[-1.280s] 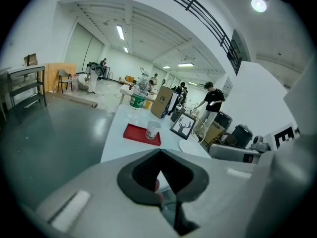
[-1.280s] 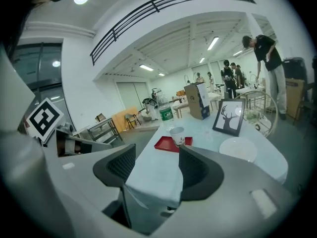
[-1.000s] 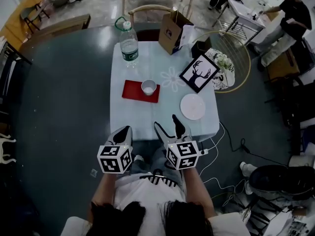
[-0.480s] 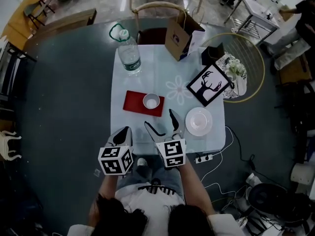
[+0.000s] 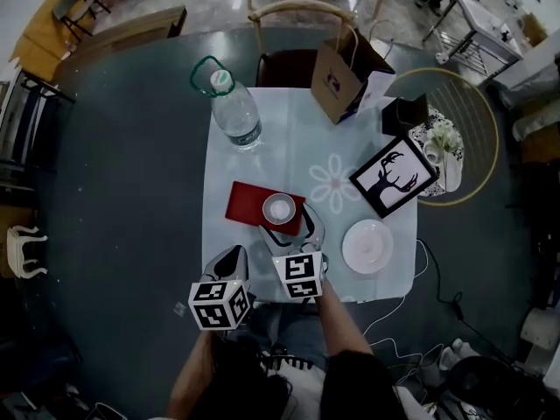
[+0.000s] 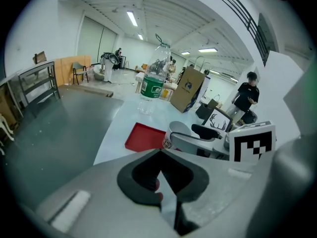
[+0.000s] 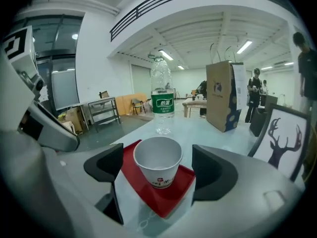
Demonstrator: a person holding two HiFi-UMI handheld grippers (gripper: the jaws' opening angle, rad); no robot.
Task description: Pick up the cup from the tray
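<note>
A white paper cup [image 5: 279, 208] stands upright on the right end of a red tray [image 5: 249, 204] on the pale table [image 5: 254, 156]. My right gripper [image 5: 289, 226] is open just short of the cup, one finger on each side. In the right gripper view the cup [image 7: 157, 157] stands on the tray [image 7: 166, 200] between the dark pads [image 7: 105, 166], with a gap on both sides. My left gripper [image 5: 233, 263] is shut and holds nothing at the table's near edge. The left gripper view shows its jaws [image 6: 161, 163] closed, with the cup [image 6: 177, 131] and tray [image 6: 142, 137] beyond them.
A water bottle [image 5: 236, 112] stands at the far left of the table. At the far right are a brown paper bag [image 5: 346, 73] and a black box [image 5: 402, 112]. A deer picture [image 5: 394, 175] and a white plate [image 5: 367, 246] lie to the right. A chair [image 5: 293, 59] stands behind.
My right gripper has moved forward over the table's near edge until its open fingers reach either side of the cup. The left gripper has stayed shut near the edge.
</note>
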